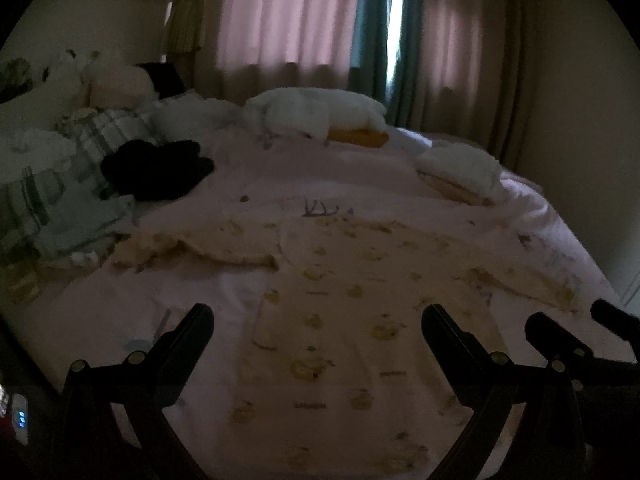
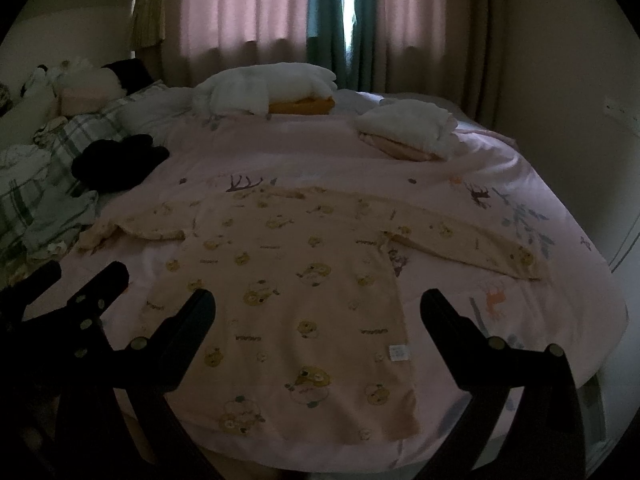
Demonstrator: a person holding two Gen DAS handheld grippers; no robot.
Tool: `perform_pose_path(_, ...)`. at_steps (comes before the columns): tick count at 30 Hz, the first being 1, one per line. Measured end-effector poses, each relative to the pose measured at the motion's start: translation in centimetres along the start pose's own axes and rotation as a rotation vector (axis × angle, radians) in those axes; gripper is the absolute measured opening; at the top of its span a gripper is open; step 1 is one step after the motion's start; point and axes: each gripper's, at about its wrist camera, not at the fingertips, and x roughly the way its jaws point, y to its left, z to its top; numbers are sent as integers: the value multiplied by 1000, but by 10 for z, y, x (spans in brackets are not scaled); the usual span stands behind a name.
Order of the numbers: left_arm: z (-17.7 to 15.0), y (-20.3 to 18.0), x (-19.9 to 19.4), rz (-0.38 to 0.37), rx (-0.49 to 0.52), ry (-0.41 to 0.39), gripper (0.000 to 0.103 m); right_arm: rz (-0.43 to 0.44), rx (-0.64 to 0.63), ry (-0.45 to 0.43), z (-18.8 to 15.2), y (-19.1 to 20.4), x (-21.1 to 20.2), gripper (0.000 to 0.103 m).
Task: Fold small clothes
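Observation:
A small cream long-sleeved shirt (image 2: 296,296) with a bear print lies spread flat on the pink bedspread (image 2: 320,152), both sleeves stretched out sideways. Its hem is nearest me, with a white label (image 2: 400,353) at the right corner. My right gripper (image 2: 318,304) hovers open above the hem with nothing between its fingers. My left gripper (image 1: 318,318) hovers open over the same shirt (image 1: 340,320), also holding nothing. The left gripper's fingers (image 2: 100,284) show at the left of the right wrist view. The right gripper's fingers (image 1: 548,328) show at the right of the left wrist view.
Two folded stacks lie at the far side: white cloth over an orange piece (image 2: 276,92), and white over peach (image 2: 408,130). A black garment (image 2: 120,160) and a plaid blanket (image 2: 52,184) lie at the left. Curtains (image 2: 256,16) hang behind; a wall stands right.

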Motion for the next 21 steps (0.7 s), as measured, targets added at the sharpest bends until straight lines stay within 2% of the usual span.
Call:
perform_pose_path(5, 0, -1, 3, 13, 11, -5, 103, -6, 4, -4, 1, -2, -1, 103)
perform_pose_path(8, -2, 3, 12, -38, -46, -50, 103, 11, 12, -21, -2, -6, 3, 103)
perform_pose_path(10, -6, -1, 25, -13, 21, -75, 103, 32, 47, -18, -11, -14, 13, 103)
perform_pose_path(12, -18, 0, 39, 57, 46, -127, 103, 53, 58, -6, -21, -15, 30, 103)
perform_pose_path(13, -27, 4, 54, 77, 41, -97, 103, 47, 62, -2, -28, -15, 43, 103)
perform_pose_path(15, -39, 12, 70, 28, 20, -39, 103, 20, 83, 20, -39, -13, 67, 103)
perform_pose_path(17, -47, 24, 86, -47, -94, 2, 103, -6, 107, 63, -47, -11, 93, 103)
perform_pose_path(19, -48, 27, 93, -116, -170, 15, 103, -48, 95, 70, -52, -8, 107, 103)
perform_pose_path(21, -43, 17, 101, -196, -167, 28, 103, -73, 84, 71, -53, -7, 112, 103)
